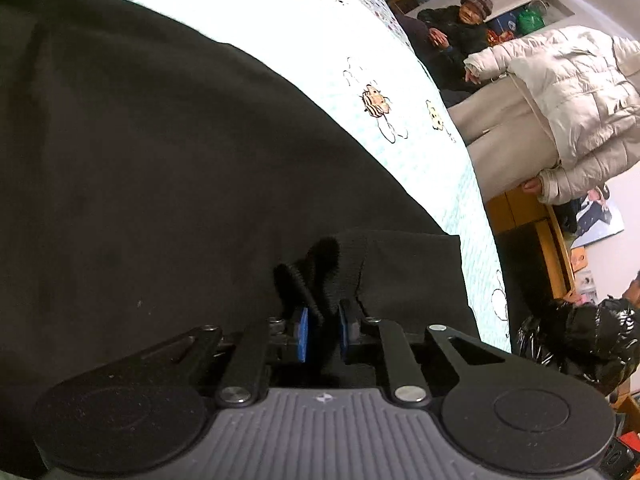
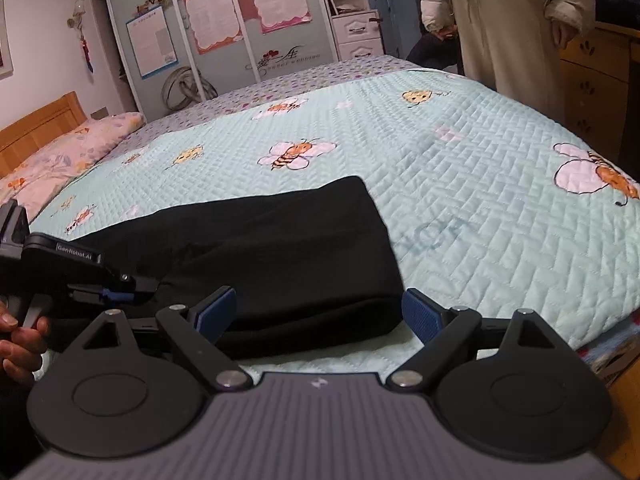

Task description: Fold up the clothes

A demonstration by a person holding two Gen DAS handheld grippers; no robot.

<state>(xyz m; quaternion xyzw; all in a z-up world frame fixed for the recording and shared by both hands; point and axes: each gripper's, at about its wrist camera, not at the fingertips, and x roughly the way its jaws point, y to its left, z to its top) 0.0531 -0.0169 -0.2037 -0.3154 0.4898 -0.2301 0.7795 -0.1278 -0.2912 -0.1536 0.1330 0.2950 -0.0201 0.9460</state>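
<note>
A black garment lies spread over the pale green bee-print quilt. My left gripper is shut on a bunched ribbed edge of that garment, the cloth pinched between its blue pads. In the right wrist view the same black garment lies folded near the bed's front edge. My right gripper stands open, one finger on each side of the garment's near end, with nothing pinched. The left gripper shows at the left of that view, held by a hand.
A person in a white puffy coat stands by the bed's far side; another sits behind. A wooden cabinet stands right of the bed. Pillows and a headboard lie at the left. The quilt stretches beyond the garment.
</note>
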